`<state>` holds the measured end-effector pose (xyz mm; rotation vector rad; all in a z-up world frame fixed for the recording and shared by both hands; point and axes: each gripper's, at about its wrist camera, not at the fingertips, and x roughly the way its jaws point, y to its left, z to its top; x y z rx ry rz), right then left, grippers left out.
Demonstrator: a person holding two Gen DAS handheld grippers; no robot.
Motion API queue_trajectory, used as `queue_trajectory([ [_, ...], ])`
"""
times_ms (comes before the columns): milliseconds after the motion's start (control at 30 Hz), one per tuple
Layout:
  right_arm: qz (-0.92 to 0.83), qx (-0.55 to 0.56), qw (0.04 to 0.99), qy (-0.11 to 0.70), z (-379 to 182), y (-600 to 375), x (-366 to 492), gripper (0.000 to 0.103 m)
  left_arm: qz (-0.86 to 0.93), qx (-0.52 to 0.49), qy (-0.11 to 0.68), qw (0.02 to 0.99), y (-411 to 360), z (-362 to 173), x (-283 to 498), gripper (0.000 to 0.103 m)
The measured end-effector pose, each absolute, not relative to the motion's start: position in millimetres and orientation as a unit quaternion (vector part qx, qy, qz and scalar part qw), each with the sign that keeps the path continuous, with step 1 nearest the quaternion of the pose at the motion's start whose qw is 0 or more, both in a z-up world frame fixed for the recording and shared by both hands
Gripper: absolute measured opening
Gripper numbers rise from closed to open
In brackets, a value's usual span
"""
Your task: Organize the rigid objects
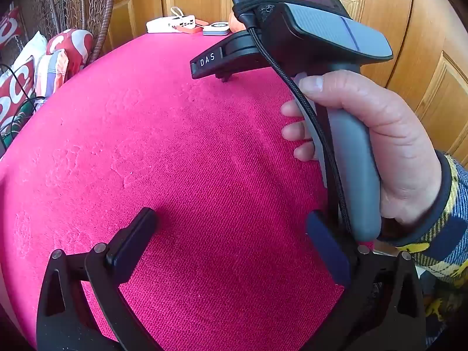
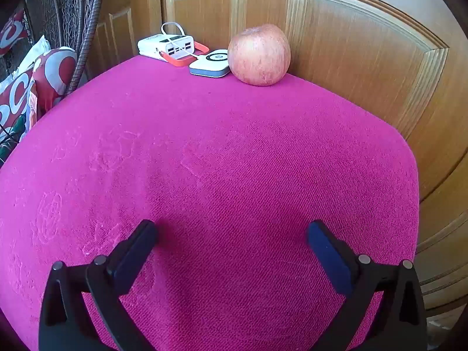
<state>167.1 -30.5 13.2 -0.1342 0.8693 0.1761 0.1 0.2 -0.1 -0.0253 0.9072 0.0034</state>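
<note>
pink cloth (image 2: 234, 161) covers the table, and most of it is bare. the apple (image 2: 259, 54), the white and blue box (image 2: 209, 63) and the white power bank (image 2: 166, 46) sit together at the top centre of the frame, close to the wooden door (image 2: 365, 52), probably to keep them in one tidy group. the right gripper (image 2: 232, 242) is wide open and holds nothing. the left gripper (image 1: 231, 234) is also wide open and empty, low over the cloth, and the right hand (image 1: 371, 146) is beside it.
</note>
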Motion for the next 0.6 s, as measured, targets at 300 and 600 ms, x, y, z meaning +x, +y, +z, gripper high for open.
queue_trajectory([
  [300,0.084,-0.067,0.902,0.418,13.2,-30.3,167.7,0.103,0.002,-0.012,0.437,0.899,0.3,0.0,0.2,0.103],
  [600,0.084,-0.066,0.902,0.418,13.3,-29.8,168.3,0.103,0.002,-0.011,0.437,0.899,0.0,0.0,0.0,0.103],
])
